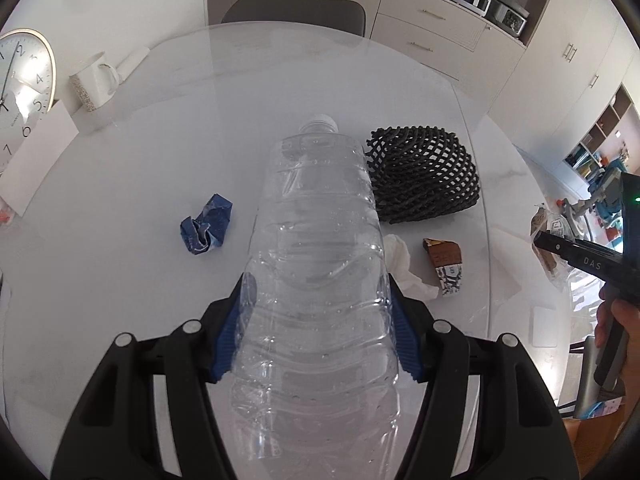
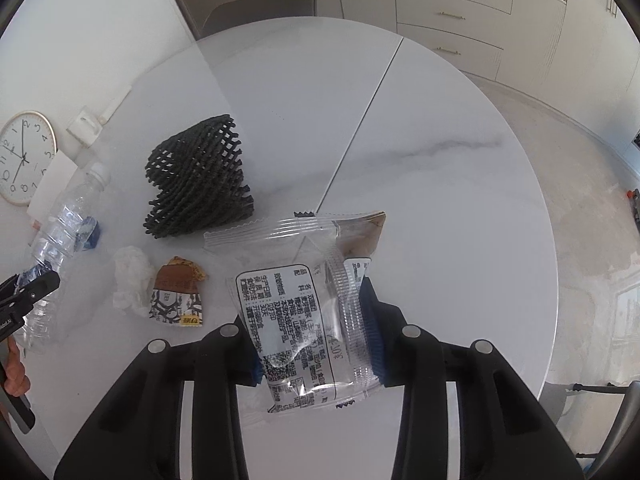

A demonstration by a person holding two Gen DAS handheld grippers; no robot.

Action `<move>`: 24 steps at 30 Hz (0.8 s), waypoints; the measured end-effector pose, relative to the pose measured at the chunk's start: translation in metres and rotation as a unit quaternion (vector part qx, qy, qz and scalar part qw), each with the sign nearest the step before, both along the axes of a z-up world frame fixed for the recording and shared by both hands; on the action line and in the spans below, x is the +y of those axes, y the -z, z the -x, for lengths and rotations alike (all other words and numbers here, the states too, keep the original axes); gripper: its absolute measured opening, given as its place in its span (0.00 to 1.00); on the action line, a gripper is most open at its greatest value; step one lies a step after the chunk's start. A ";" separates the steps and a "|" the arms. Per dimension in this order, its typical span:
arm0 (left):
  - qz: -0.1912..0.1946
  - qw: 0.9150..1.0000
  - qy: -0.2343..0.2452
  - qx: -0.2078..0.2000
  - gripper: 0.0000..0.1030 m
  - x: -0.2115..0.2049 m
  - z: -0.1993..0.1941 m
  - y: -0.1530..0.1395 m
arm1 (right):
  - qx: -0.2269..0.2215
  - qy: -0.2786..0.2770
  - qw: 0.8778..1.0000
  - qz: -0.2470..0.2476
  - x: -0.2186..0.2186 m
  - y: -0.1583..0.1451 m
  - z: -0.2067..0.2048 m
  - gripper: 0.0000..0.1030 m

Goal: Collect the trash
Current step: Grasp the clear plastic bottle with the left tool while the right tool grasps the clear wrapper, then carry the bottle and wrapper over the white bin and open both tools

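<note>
Left gripper: blue pads pinching an empty clear plastic bottle on both flanks, cap end pointing toward 12 o'clock, body raised off the white round table. Right gripper: pads clamped on a clear snack wrapper with black printed text, wrapper fanning out toward 12 o'clock beyond the fingertips, lifted above the tabletop. Outward from the left jaws, left wrist view: crumpled blue wrapper at 10 o'clock on the table, well apart from the bottle; crumpled white tissue just beside the bottle at 3 o'clock; brown-and-patterned candy wrapper a little further at 3 o'clock, near the tissue; black foam fruit net at 1 o'clock, lying on its side. Far edge of table at 10 o'clock: white mug, wall clock lying flat, white card beside it. Grey chair back at 12 o'clock behind the table, cabinets with drawers at 1 o'clock. At 3 o'clock at the frame edge, the other gripper's black body with a hand on its handle. Right wrist view: same tissue and candy wrapper at 9 o'clock of the jaws, net at 11 o'clock, bottle in the left gripper at the far 9 o'clock edge.
</note>
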State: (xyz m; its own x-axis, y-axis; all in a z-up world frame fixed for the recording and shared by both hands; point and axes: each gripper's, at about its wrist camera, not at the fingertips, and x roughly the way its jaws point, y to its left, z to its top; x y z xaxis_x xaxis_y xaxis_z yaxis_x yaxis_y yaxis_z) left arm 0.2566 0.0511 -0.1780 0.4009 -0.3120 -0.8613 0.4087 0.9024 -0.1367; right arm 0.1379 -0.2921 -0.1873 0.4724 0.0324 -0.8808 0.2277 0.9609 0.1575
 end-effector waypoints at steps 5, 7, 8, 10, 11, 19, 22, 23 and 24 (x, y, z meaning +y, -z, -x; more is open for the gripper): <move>0.005 1.000 -0.004 -0.013 0.59 -0.008 0.046 -0.031 | -0.025 -0.028 0.999 -0.005 0.009 -0.027 0.025 0.38; 0.005 1.000 -0.003 -0.017 0.59 -0.019 0.069 -0.040 | -0.035 -0.043 0.998 -0.005 0.009 -0.041 0.046 0.38; 0.005 1.000 -0.002 -0.018 0.59 -0.025 0.081 -0.044 | -0.039 -0.049 0.998 -0.002 0.008 -0.048 0.057 0.38; 0.009 1.000 0.004 -0.015 0.59 -0.039 0.108 -0.050 | -0.045 -0.060 0.997 0.001 0.004 -0.060 0.080 0.38; 0.014 1.000 0.010 -0.013 0.59 -0.046 0.122 -0.052 | -0.047 -0.065 0.997 0.002 0.001 -0.065 0.094 0.38; 0.032 0.999 0.035 0.001 0.59 -0.108 0.243 -0.056 | -0.037 -0.098 0.995 0.008 -0.033 -0.073 0.209 0.38; 0.040 0.998 0.040 0.015 0.59 -0.128 0.280 -0.051 | -0.025 -0.101 0.995 0.004 -0.044 -0.065 0.251 0.38; 0.038 0.998 0.041 0.016 0.59 -0.133 0.292 -0.049 | -0.021 -0.103 0.994 0.001 -0.047 -0.061 0.262 0.38; 0.036 0.998 0.043 0.015 0.59 -0.138 0.303 -0.048 | -0.016 -0.107 0.994 0.001 -0.050 -0.057 0.274 0.38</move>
State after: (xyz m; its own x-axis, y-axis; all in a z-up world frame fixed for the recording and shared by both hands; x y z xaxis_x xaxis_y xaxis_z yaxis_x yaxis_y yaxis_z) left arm -0.0464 -0.0869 -0.1299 0.3433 -0.4054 -0.8472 0.4796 0.8512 -0.2130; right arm -0.1362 -0.3417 -0.1305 0.4833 0.1331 -0.8653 0.0129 0.9872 0.1591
